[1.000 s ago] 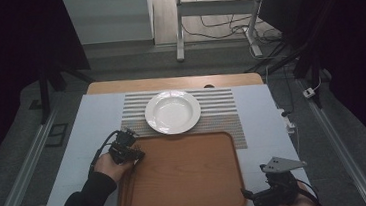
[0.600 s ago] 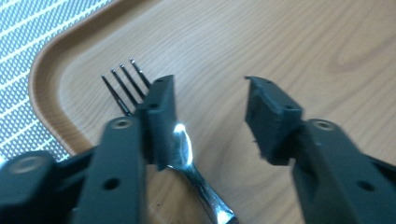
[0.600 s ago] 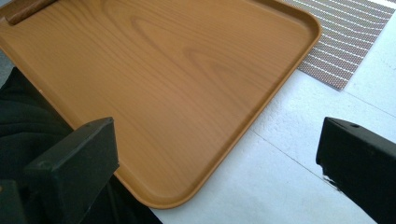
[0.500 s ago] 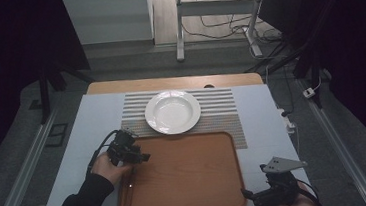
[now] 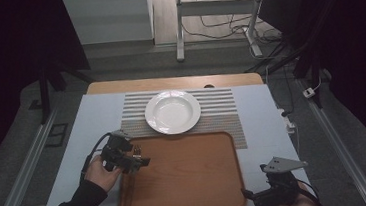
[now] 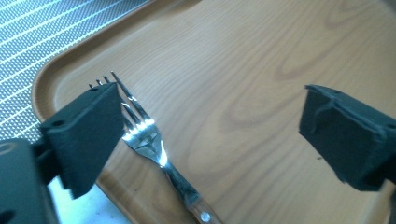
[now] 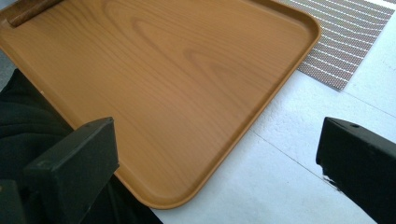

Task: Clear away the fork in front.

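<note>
A fork [image 6: 154,144] lies in the wooden tray [image 5: 187,178]; both tools gape, holding nothing.

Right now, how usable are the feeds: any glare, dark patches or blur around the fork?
High view: dim overall, black surroundings, the fork small and hard to make out beside the left hand-held gripper. Left gripper view: bright and sharp on the tray, a strong glare spot on the fork's neck, near jaws slightly soft. Right gripper view: evenly lit, tray grain crisp, jaws blurred at the bottom edge.
</note>
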The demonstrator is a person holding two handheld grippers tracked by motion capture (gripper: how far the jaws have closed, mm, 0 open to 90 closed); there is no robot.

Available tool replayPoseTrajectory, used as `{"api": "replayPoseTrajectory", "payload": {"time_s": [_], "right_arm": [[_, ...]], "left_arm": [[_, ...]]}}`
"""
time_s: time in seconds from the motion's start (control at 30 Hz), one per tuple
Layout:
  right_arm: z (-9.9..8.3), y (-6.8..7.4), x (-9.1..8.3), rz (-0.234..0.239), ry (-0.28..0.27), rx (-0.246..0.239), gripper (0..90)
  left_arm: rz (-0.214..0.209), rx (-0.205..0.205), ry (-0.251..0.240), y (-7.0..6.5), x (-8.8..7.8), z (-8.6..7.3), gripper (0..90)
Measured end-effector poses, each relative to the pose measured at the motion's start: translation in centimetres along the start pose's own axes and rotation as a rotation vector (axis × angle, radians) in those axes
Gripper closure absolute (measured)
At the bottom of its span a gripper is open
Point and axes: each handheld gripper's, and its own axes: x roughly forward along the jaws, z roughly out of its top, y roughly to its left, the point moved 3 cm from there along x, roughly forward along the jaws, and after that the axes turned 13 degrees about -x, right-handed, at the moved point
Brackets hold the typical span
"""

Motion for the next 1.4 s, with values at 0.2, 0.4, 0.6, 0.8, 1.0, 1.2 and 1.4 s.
{"api": "replayPoseTrajectory", "payload": {"time_s": [0.2,0.4,0.6,0.8,1.0,1.2,1.4], "right_arm": [[0.0,0.0,0.0,0.0,0.0,0.001,0.0],[0.0,0.0,0.0,0.002,-0.002,0.002,0.0],[0.0,0.0,0.0,0.002,-0.003,0.004,0.0],[0.0,0.0,0.0,0.003,-0.003,0.003,0.0],[0.0,0.0,0.0,0.003,-0.004,0.007,0.0],[0.0,-0.1,0.0,0.004,-0.003,0.006,0.0],[0.0,-0.1,0.0,0.006,-0.003,0.009,0.0]], "left_arm": [[-0.038,-0.005,-0.036,-0.3,-1.5,-1.2,1.9],[-0.048,0.008,-0.079,-0.8,-2.9,-2.3,0.0],[-0.045,0.004,-0.104,-1.0,-4.1,-3.5,0.0],[-0.056,-0.016,-0.13,-0.8,-5.2,-4.7,0.0],[-0.064,-0.031,-0.142,-0.6,-6.1,-5.9,0.0],[-0.063,-0.058,-0.162,0.0,-7.2,-7.3,0.0],[-0.061,-0.091,-0.19,0.7,-8.5,-8.6,0.0]]}}
